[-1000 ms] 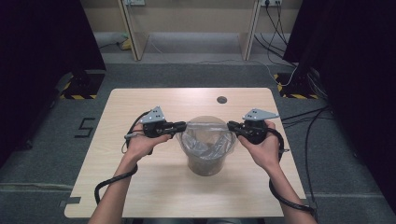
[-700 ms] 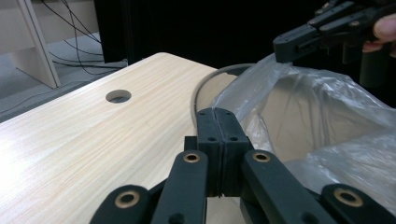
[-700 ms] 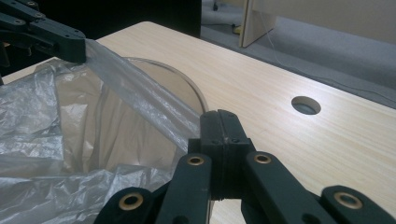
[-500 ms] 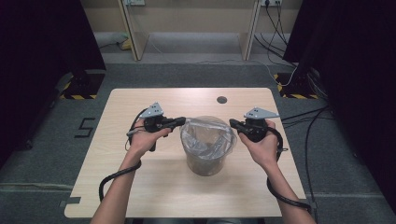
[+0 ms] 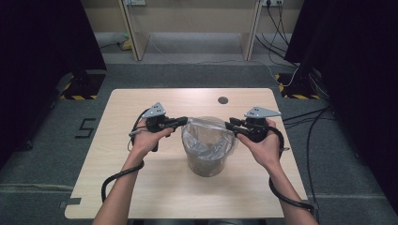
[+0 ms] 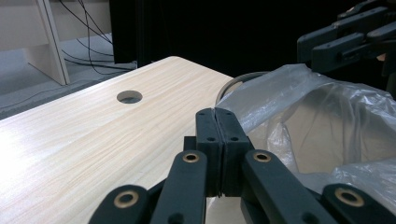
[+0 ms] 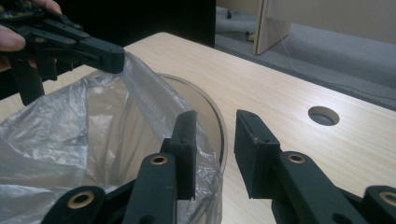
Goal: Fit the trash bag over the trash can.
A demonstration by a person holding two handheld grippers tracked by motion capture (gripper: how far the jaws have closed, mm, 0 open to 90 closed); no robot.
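I have the bin (image 5: 207,157) standing at the middle of the wooden table (image 5: 141,187), lined with a clear plastic bag (image 5: 206,136) whose edge rises above the rim. My left gripper (image 5: 183,121) is at the bag's left edge, its jaws pressed together; in the left gripper view the plastic runs up to the closed tips, and in the right gripper view I see that gripper pinching a raised fold of the bag. My right gripper (image 5: 230,125) sits at the bag's right edge with its jaws apart; in its own view one jaw stands over the liner inside the rim and the other outside, over the table, with the bin's rim and film between them but not clamped.

Both my hands come in from the near edge, forearms angled outward, each hand wrapped round its gripper handle, jaws pointing inward toward each other across the bin's mouth. The table's cable hole (image 5: 223,100) lies beyond the bin.

Compared with a second ago, my left gripper has moved in closer to the bag.
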